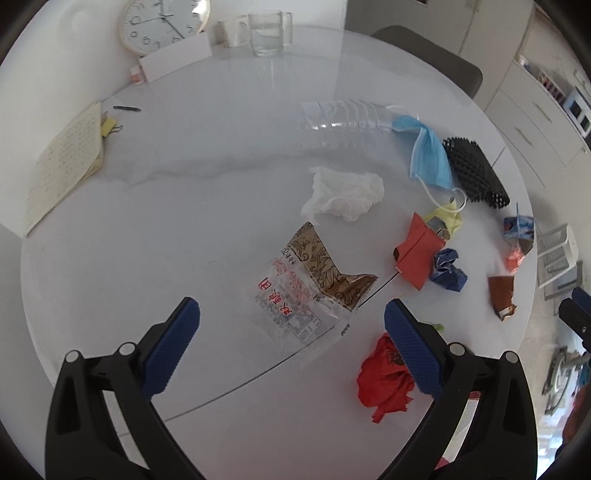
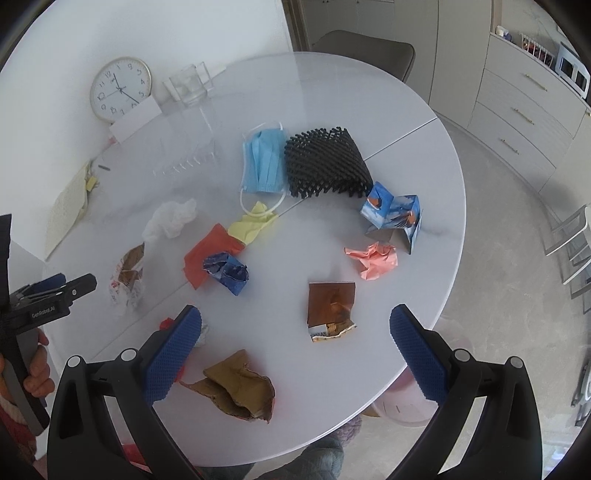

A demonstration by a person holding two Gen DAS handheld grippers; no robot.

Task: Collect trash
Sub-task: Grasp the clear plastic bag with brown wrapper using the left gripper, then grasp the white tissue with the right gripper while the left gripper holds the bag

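Several pieces of trash litter a round white table (image 1: pixel 155 229) (image 2: pixel 424 155). My left gripper (image 1: pixel 291 325) hangs open just above a clear printed wrapper (image 1: pixel 306 291), with a crumpled red paper (image 1: pixel 384 380) by its right finger. A white tissue (image 1: pixel 343 195), blue mask (image 1: pixel 430 155) and black mesh (image 1: pixel 476 173) lie farther off. My right gripper (image 2: pixel 295 332) is open over the near edge, between a brown crumpled paper (image 2: pixel 240 387) and a brown snack wrapper (image 2: pixel 330 306). The pink paper ball (image 2: pixel 373 258), blue carton (image 2: pixel 395 214) and blue foil (image 2: pixel 227 273) lie beyond it.
A clock (image 1: pixel 162 22), a glass (image 1: pixel 266 33), a white card (image 1: pixel 177 59), an open notebook (image 1: pixel 62 170) and a pen (image 1: pixel 127 108) sit along the far side. A flattened clear bottle (image 1: pixel 347 118) lies mid-table. A pink bin (image 2: pixel 402 406) stands under the table edge.
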